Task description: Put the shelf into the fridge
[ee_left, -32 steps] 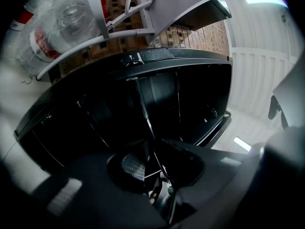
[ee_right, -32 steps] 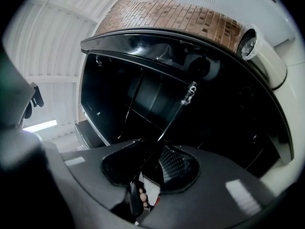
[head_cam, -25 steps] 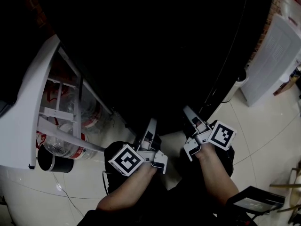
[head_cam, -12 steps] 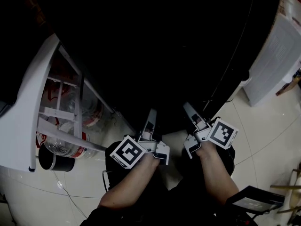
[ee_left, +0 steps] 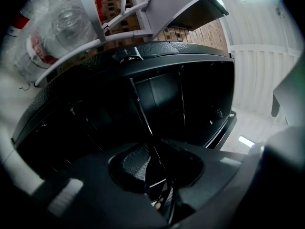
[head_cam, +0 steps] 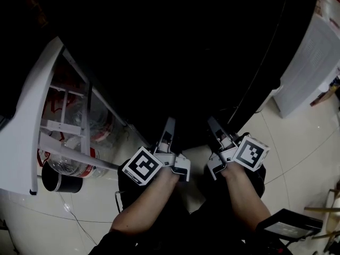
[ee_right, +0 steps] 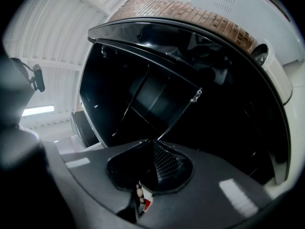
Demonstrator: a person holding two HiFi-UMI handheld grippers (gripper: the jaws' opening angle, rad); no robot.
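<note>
On the far left the white door (head_cam: 24,132) stands open. Its rack (head_cam: 66,152) holds clear bottles (head_cam: 74,166) with red labels, at least two, and one black cup (head_cam: 59,182) shows just below it, by the pale floor (head_cam: 297,142). The one fridge (head_cam: 175,47) fills the middle, its inside black.

Two grippers, each with one marker cube, point into the fridge side by side. The left gripper (head_cam: 170,122) has its fingers (ee_left: 136,161) pressed together on the shelf (ee_left: 142,116). Its own view shows the shelf edge-on, as a thin dark line running from the tips into the fridge, and a second such line stands beside it. The head view loses the shelf in the dark.

The right gripper (head_cam: 212,124) has just been closing, and its fingers (ee_right: 167,163) pinch the same shelf's thin edge. Only that view shows a small bright clip (ee_right: 197,97) at the line's far end. One white ribbed cabinet (head_cam: 313,62) stands at the far right.
</note>
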